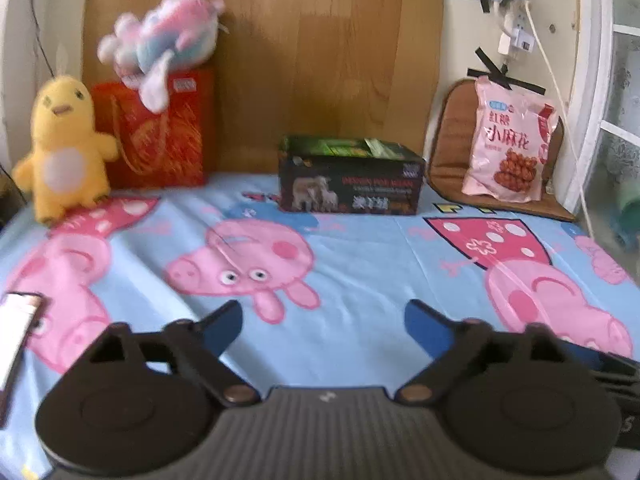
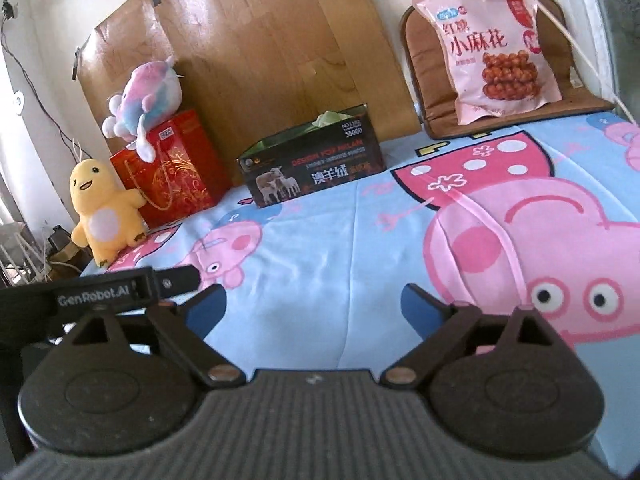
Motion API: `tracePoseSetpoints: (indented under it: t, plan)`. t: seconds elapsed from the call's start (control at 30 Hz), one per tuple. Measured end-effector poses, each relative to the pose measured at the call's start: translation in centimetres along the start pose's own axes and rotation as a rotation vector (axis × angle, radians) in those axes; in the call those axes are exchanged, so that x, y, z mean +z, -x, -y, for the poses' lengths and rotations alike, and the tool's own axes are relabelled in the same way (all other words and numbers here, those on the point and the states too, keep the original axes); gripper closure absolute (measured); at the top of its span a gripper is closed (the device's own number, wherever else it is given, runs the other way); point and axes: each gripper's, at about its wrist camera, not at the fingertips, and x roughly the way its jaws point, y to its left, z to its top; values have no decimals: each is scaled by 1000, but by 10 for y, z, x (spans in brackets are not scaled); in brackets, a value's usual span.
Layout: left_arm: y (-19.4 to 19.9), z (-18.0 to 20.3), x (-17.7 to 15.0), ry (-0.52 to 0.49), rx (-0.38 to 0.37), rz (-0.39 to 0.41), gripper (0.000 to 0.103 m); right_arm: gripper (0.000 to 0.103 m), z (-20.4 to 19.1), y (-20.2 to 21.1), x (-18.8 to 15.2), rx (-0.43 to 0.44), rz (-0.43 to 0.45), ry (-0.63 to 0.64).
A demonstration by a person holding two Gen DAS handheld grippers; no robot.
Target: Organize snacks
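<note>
A pink snack bag (image 1: 510, 148) (image 2: 494, 50) printed with fried twists leans against a brown cushion (image 1: 450, 136) (image 2: 424, 68) at the back right of the bed. An open black box (image 1: 350, 178) (image 2: 310, 164) with green packets inside stands at the middle back. My left gripper (image 1: 324, 330) is open over the cartoon pig bedsheet, nothing between its blue fingers. My right gripper (image 2: 314, 308) is open too and empty. The left gripper's black body (image 2: 120, 294) shows at the left of the right wrist view.
A yellow chick plush (image 1: 64, 148) (image 2: 106, 212) stands at the back left beside a red gift bag (image 1: 160, 136) (image 2: 172, 168) topped by a pink and blue plush (image 1: 168, 40) (image 2: 146, 98). A phone (image 1: 16, 332) lies at the left edge. A wooden board (image 1: 320, 52) (image 2: 264, 40) backs the bed.
</note>
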Motion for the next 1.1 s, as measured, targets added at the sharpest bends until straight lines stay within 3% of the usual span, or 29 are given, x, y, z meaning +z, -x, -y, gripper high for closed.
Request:
tracePoseSetpoints:
  t: [0.23,0.43,0.6,0.83,1.1]
  plan:
    - [29,5,-11,-22,52,56,0,7,0,19,-13,-15,5,-48]
    - [44,4,-11,-30,64,80,0,7,-5,37,-19,-5,41,-49]
    - [43,4,-12,-6,48,47,0,6,-2,47,-20,-8,65,-40]
    - [48,13,-20,-19,52,25,0,6,7,48,-25,-18,19,-48]
    - [54,17,-25,-32,80,75,0,6,9,48,-29,-28,8,-40]
